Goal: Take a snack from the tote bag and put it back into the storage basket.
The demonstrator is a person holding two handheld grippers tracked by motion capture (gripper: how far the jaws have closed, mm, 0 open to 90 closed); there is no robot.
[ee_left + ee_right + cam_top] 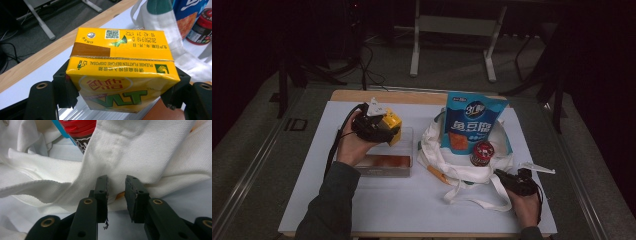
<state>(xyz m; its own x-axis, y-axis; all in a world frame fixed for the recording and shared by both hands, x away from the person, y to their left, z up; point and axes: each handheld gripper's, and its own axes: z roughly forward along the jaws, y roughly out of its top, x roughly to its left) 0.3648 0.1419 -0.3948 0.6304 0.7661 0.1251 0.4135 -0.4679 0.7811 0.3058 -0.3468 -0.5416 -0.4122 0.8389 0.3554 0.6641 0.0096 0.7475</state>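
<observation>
My left gripper (379,127) is shut on a yellow drink carton (391,125), its jaws pressing on the two sides of the carton (120,50). It hangs over the back of a clear plastic box (407,150). A white tote bag (457,167) lies at the middle right, with a blue snack pouch (474,120) and a red-lidded jar (482,153) standing on it. My right gripper (498,173) rests low at the bag's near right edge. Its jaws (117,182) stand a little apart, tips at the white cloth (150,150), nothing pinched between them.
A white mat (362,210) covers the table, with a wooden edge (362,95) at the back. The bag's strap (477,201) loops toward the front. The jar (201,27) and pouch (190,12) lie to the right of the carton. A stand's legs (414,60) rise beyond the table.
</observation>
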